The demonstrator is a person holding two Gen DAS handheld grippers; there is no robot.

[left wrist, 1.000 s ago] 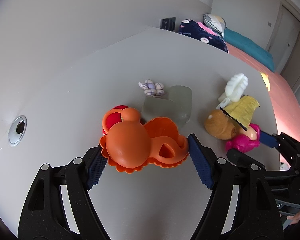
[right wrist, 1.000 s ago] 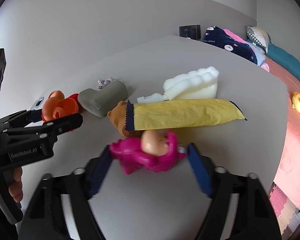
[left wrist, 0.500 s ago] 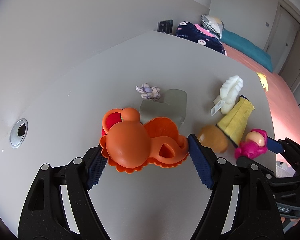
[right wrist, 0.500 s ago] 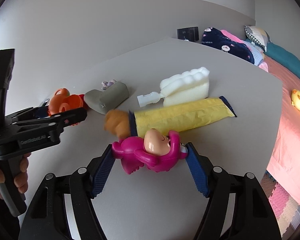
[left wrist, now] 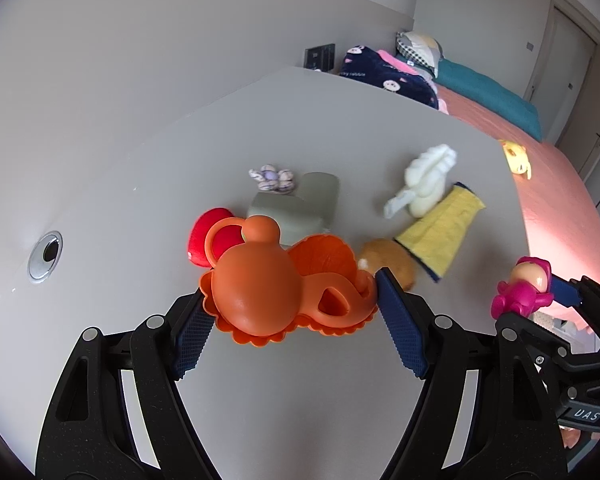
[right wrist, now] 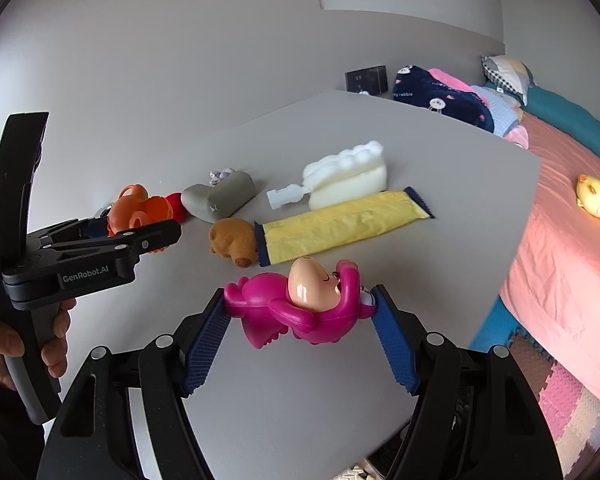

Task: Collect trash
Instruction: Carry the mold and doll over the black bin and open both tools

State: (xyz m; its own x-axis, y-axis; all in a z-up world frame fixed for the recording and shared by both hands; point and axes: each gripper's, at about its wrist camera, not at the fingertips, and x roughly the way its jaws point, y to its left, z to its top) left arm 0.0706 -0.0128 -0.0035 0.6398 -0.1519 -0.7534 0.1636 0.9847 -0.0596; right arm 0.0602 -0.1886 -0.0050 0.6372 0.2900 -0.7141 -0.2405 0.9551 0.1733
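Both grippers hold toys above the grey table (right wrist: 440, 168).

The left gripper (left wrist: 290, 312) pinches an orange toy teapot (left wrist: 260, 284); the right gripper (right wrist: 300, 320) pinches a pink doll figure (right wrist: 300, 304). Farther off on the table lie a yellow wrapper (right wrist: 340, 226), brown plush bear (right wrist: 232, 240), white foam piece (right wrist: 348, 180) and grey block (right wrist: 220, 196).

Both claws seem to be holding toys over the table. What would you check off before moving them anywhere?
1. Left gripper shut on the orange toy, fingers on both sides: ok.
2. Right gripper shut on the pink figure: ok.
3. Both toys lifted off the table: the pink one looks raised; the orange one, cannot tell.
4. Gap between the two grippers: apart, not touching: ok.
5. Somewhere to put the toys, such as a bin: none in view: cannot tell.
6. Items left on the table: yellow wrapper, brown bear head, white sponge, grey block: not ok.
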